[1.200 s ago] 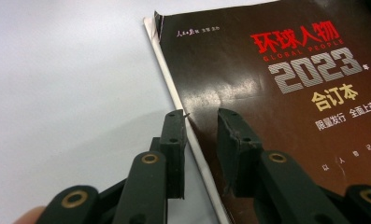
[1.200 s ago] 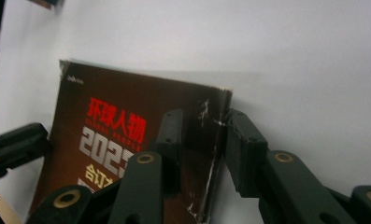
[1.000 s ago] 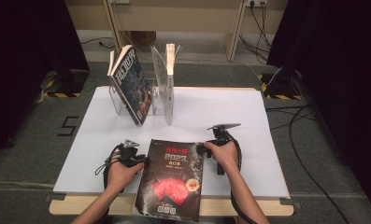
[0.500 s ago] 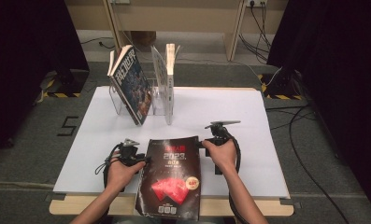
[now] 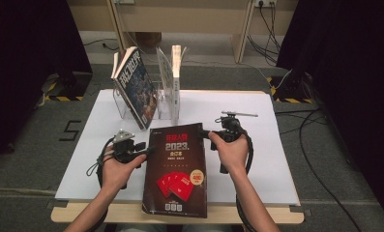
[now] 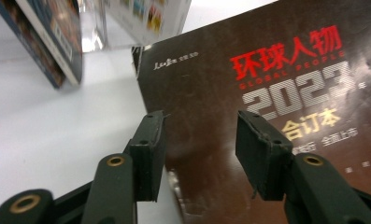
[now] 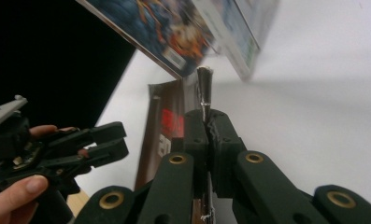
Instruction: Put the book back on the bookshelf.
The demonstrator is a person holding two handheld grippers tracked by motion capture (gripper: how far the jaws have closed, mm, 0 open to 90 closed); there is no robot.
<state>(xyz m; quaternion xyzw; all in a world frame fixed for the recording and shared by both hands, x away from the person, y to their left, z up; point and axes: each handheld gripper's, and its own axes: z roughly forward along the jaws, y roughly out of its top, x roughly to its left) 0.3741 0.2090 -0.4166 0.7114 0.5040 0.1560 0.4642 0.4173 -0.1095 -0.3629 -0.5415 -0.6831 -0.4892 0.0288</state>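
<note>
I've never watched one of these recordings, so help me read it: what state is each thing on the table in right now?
Dark red magazine: closed, cover up, right edge pinched.
Right gripper: shut on the magazine's edge.
Left gripper: open, its jaws just widened, astride the magazine's left edge, pads apart from it.
Clear rack: upright.
Blue magazine: leaning in the rack.
White magazine: standing upright in the rack.

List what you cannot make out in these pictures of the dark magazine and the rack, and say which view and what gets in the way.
- Magazine near edge: high view, overhangs the table, small print too small.
- Magazine right part: left gripper view, cut by the frame edge.
- Magazine cover: right gripper view, hidden behind the right gripper.
- Rack books' titles: both gripper views, blurred and cropped.
</note>
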